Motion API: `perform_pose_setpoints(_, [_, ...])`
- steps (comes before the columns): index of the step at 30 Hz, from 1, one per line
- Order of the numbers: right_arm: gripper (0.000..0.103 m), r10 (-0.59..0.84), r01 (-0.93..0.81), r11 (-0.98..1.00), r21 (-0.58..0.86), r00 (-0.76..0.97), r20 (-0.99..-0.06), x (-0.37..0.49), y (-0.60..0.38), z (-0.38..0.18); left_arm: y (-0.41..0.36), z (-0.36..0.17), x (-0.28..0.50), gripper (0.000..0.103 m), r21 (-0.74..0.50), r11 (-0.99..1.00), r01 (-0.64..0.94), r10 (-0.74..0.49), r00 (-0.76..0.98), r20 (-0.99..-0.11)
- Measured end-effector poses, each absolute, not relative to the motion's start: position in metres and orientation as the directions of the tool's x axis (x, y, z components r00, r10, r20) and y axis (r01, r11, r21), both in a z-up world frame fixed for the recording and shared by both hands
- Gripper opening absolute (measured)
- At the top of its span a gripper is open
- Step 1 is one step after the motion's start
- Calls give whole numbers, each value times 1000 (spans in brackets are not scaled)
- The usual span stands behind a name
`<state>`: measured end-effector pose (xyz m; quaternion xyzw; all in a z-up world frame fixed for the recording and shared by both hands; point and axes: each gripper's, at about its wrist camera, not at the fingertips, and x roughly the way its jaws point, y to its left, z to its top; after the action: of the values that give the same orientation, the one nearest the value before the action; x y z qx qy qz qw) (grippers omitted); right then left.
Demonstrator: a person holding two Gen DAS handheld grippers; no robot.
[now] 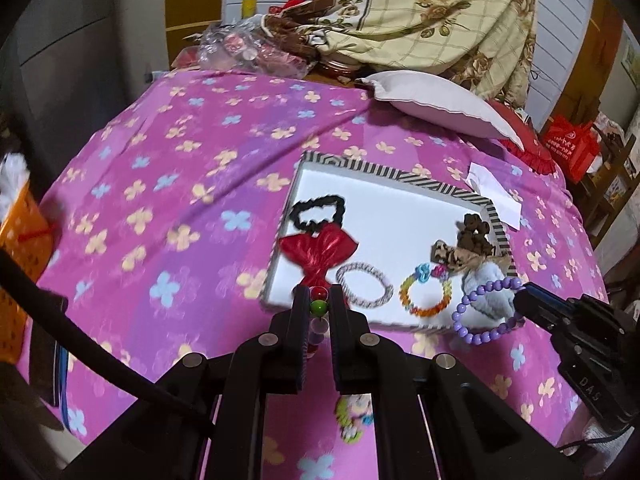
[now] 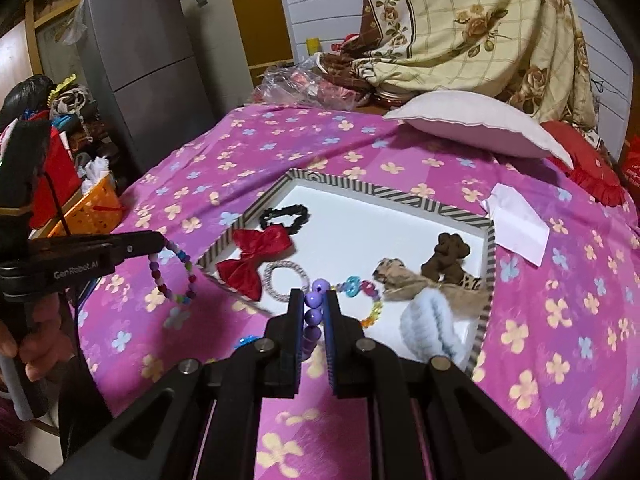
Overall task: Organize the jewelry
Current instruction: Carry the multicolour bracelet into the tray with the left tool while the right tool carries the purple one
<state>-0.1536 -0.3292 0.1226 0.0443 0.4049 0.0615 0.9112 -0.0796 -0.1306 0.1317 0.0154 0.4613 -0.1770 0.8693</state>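
A white tray with a striped rim [image 1: 404, 175] [image 2: 400, 197] lies on the pink flowered bedspread. In it are a black scrunchie [image 1: 318, 210], a red bow [image 1: 320, 250] [image 2: 256, 252], a grey striped hair tie [image 1: 364, 284], a rainbow bead bracelet [image 1: 426, 292], brown scrunchies [image 2: 444, 260] and a pale blue scrunchie [image 2: 430, 326]. My left gripper [image 1: 319, 300] is shut on a multicoloured bead bracelet [image 2: 174, 276], held above the bed left of the tray. My right gripper [image 2: 314, 300] is shut on a purple bead bracelet [image 1: 486, 310] over the tray's near edge.
A white pillow [image 2: 476, 124], a red cushion [image 2: 588, 172] and a folded quilt [image 2: 472, 28] lie at the bed's far end. A white paper [image 2: 516, 220] lies right of the tray. An orange basket [image 2: 94, 204] and a fridge [image 2: 140, 64] stand left of the bed. Another colourful item [image 1: 354, 420] lies on the bedspread below my left gripper.
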Motion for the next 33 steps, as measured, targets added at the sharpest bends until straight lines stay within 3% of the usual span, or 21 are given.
perform_pose_setpoints(22, [9, 134, -5, 986, 165, 608, -783, -19, -386, 82, -249, 84, 20, 3, -92, 928, 360, -261, 456, -851])
perform_pose_setpoints(33, [10, 47, 115, 985, 130, 546, -836, -1, -429, 36, -229, 34, 50, 3, -51, 963, 264, -160, 413, -896])
